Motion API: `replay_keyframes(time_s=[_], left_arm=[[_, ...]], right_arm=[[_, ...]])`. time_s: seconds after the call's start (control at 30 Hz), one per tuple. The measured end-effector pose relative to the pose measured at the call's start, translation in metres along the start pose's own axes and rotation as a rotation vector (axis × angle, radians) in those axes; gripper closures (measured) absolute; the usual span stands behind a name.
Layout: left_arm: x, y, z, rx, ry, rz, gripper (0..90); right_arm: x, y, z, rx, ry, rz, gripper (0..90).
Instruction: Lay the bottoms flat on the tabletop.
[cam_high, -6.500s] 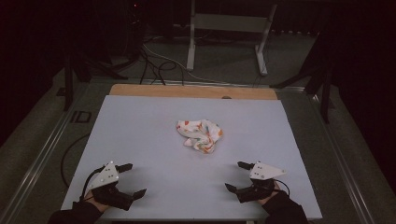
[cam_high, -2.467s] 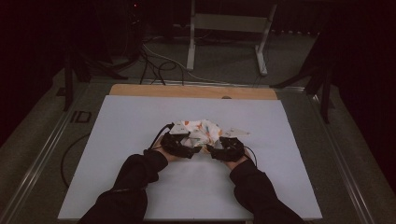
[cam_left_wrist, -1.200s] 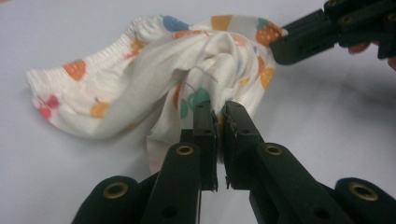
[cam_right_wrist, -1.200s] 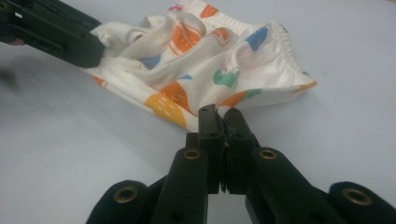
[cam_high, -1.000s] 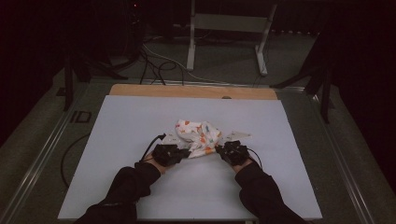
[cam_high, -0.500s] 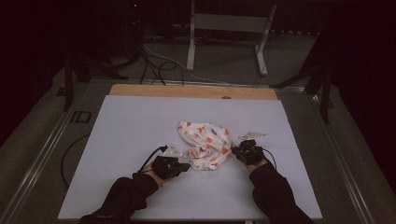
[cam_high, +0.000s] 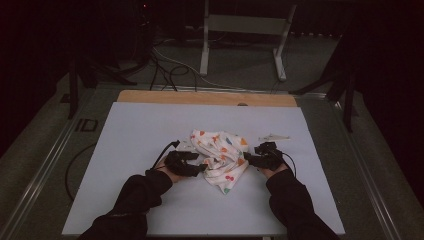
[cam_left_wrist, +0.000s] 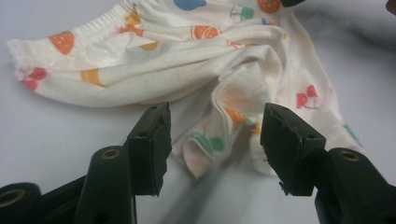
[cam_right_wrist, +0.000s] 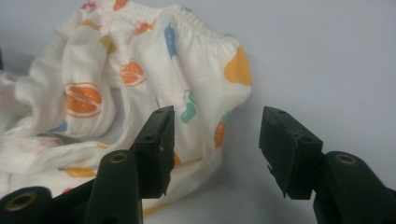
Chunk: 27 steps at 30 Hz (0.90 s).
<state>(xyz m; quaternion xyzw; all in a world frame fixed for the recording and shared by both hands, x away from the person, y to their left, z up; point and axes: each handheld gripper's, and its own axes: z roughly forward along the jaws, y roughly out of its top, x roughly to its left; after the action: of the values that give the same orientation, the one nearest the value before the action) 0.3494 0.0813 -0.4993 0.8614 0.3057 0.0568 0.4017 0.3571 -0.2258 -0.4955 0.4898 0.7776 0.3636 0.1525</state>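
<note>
High view: the printed garment (cam_high: 220, 157) lies crumpled at mid-frame on the white table (cam_high: 130, 130), with the left gripper (cam_high: 199, 169) touching its lower-left edge and the right gripper (cam_high: 248, 159) at its right edge, so the cloth sits between the two, about equally near each. Both have just been opening and now stand released. In the left gripper view a fold of cloth lies between the parted jaws unpinched; in the right gripper view the hem sits at the left jaw.
</note>
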Motion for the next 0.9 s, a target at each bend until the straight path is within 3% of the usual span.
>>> replay_keyframes(time_s=[0.07,0.13,0.2,0.27,0.3,0.33,0.37,0.43,0.73,0.83,0.9], left_arm=[[0.001,0.002,0.006,0.008,-0.003,0.003,43.2],[0.003,0.003,0.010,0.001,-0.025,-0.016,43.0],[0.003,0.004,0.013,0.011,-0.040,-0.003,45.2],[0.003,0.005,0.014,0.021,-0.036,0.004,57.3],[0.003,0.004,0.013,0.020,-0.046,0.013,70.8],[0.002,0.004,0.011,0.014,-0.042,0.018,77.7],[0.002,0.004,0.011,0.014,-0.042,0.018,84.7],[0.001,0.003,0.004,-0.003,-0.048,0.020,87.5],[0.005,-0.011,-0.030,-0.020,-0.006,0.020,88.9],[0.004,-0.022,-0.049,-0.023,0.009,0.008,88.8],[0.002,-0.031,-0.059,-0.011,0.041,0.019,88.8]], right_arm=[[-0.001,-0.002,0.005,0.021,-0.009,0.003,45.7],[-0.002,-0.004,0.009,0.038,-0.003,0.014,50.7],[-0.003,-0.007,0.011,0.056,-0.009,0.009,58.7],[-0.003,-0.008,0.012,0.069,-0.023,-0.012,69.4],[-0.002,-0.009,0.012,0.075,-0.034,-0.018,75.6],[-0.002,-0.009,0.011,0.078,-0.033,-0.023,82.1],[-0.002,-0.009,0.011,0.078,-0.033,-0.023,82.1],[-0.003,-0.008,0.010,0.077,-0.047,-0.048,89.4],[-0.002,-0.005,0.005,0.059,-0.056,-0.074,90.0],[-0.003,-0.004,0.004,0.062,-0.057,-0.075,90.0],[-0.003,-0.004,0.003,0.065,-0.058,-0.076,90.0]])
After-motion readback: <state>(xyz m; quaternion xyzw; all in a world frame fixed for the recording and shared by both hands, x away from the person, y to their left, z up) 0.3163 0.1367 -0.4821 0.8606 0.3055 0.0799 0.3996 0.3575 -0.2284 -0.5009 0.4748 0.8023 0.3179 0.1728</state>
